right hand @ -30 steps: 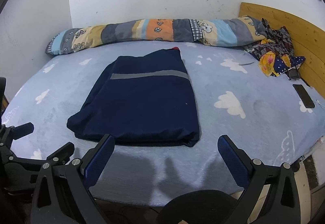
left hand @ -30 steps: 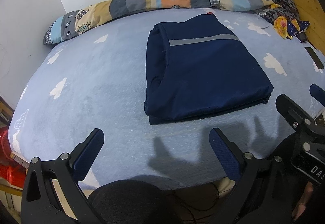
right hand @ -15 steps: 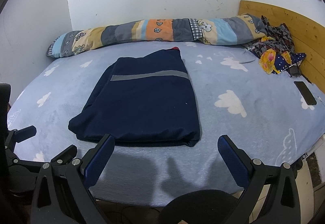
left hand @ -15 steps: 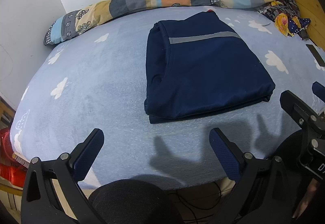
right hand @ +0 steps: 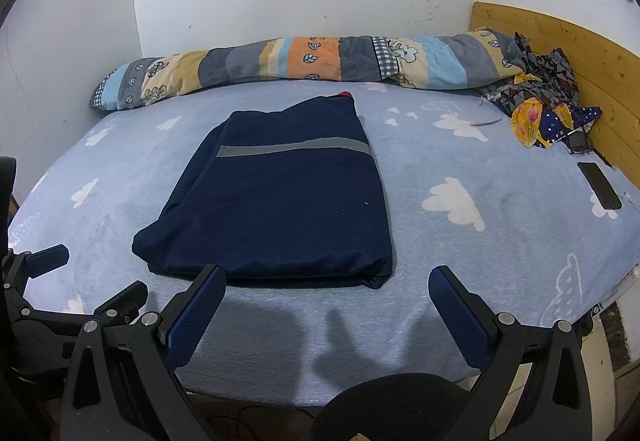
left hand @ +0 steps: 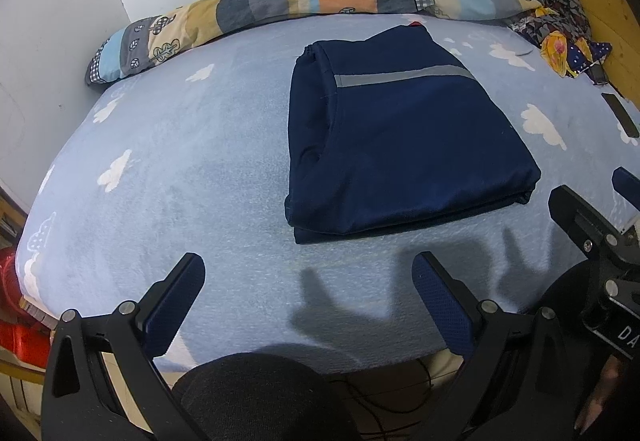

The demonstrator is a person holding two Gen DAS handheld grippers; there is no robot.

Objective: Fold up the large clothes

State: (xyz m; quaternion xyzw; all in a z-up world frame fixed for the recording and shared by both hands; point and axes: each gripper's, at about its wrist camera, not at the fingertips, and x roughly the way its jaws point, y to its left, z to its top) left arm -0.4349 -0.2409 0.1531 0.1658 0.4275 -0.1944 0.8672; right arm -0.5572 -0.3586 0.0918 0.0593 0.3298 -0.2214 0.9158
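A navy garment (left hand: 400, 137) with a grey stripe lies folded into a rectangle in the middle of the light blue cloud-print bed (left hand: 180, 161). It also shows in the right wrist view (right hand: 288, 201). My left gripper (left hand: 308, 297) is open and empty, held above the bed's near edge, short of the garment. My right gripper (right hand: 326, 305) is open and empty, just short of the garment's near edge. The right gripper shows at the right of the left wrist view (left hand: 592, 209), and the left gripper at the left of the right wrist view (right hand: 76, 273).
A rolled patchwork quilt (right hand: 304, 61) lies along the far wall. A pile of patterned clothes (right hand: 544, 105) sits by the wooden headboard (right hand: 580, 53) at the right. A black phone (right hand: 600, 185) lies on the bed's right side. A red object (left hand: 12, 305) is off the bed's left edge.
Both grippers have drawn back and risen slightly from the bed; the views tilted up a little. The garment has not moved.
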